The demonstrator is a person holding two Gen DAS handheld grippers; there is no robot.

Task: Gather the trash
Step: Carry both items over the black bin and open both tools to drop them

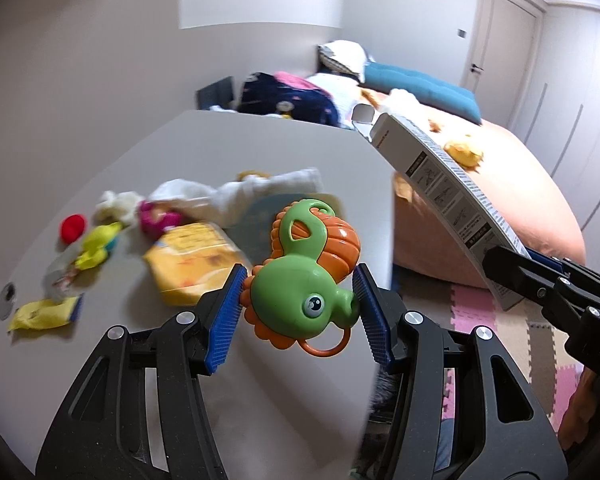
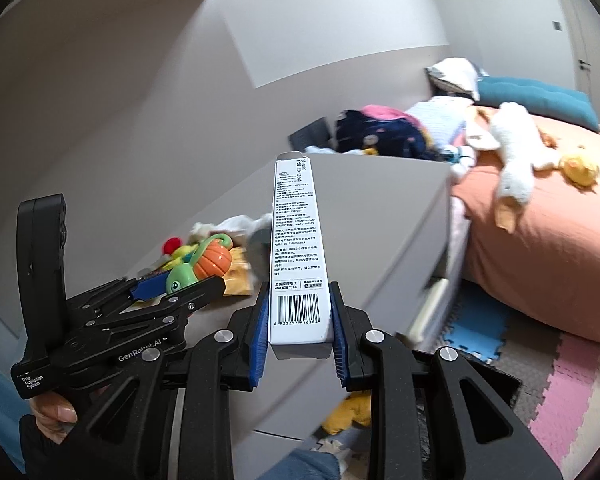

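My left gripper (image 1: 300,300) is shut on a green and orange plastic toy (image 1: 304,280) and holds it above the grey table's (image 1: 180,152) right edge; it also shows in the right wrist view (image 2: 198,266). My right gripper (image 2: 300,316) is shut on the barcode end of a long white printed box (image 2: 298,240), held up over the table; the box also shows in the left wrist view (image 1: 452,196). On the table lie a yellow packet (image 1: 192,260), a yellow wrapper (image 1: 44,314), white crumpled cloth (image 1: 240,192) and small toys.
An orange bed (image 2: 540,260) with a white plush goose (image 2: 516,160) and a teal cushion (image 1: 420,84) stands right of the table. Pink, blue and beige foam mats (image 2: 560,380) cover the floor. A dark backpack (image 1: 284,100) lies behind the table. A door (image 1: 500,40) is at the back right.
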